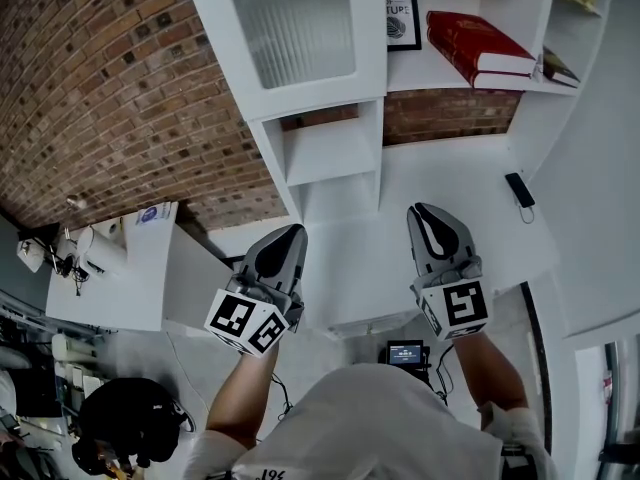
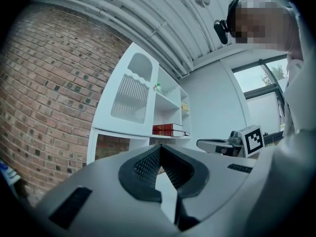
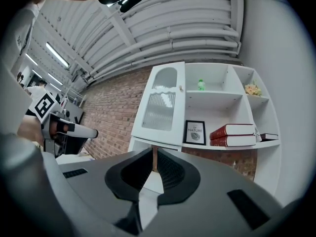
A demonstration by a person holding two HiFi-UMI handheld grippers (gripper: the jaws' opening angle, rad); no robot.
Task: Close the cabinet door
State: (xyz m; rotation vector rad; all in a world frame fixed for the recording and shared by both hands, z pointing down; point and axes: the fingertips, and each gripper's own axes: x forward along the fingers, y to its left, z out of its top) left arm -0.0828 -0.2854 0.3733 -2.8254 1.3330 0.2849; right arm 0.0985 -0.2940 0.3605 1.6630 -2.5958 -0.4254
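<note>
Both the left gripper [image 1: 290,236] and right gripper [image 1: 425,214] are pinched together, empty; cabinet door [image 1: 300,28] cropped above.

Door [image 3: 160,102]: white, tall, one panel. Arched cut-out at top. Ribbed frosted pane [image 1: 292,23] fills most of the upper part, with a solid white frame around it. Small knob [image 3: 180,88] high on its right edge.

It hangs upright on the left column of a white cabinet [image 3: 217,94], over that column's upper part. It is not shut: the knob edge stands out ahead of the shelf fronts and overlaps the compartment to its right. How wide it stands open can't be told.
</note>
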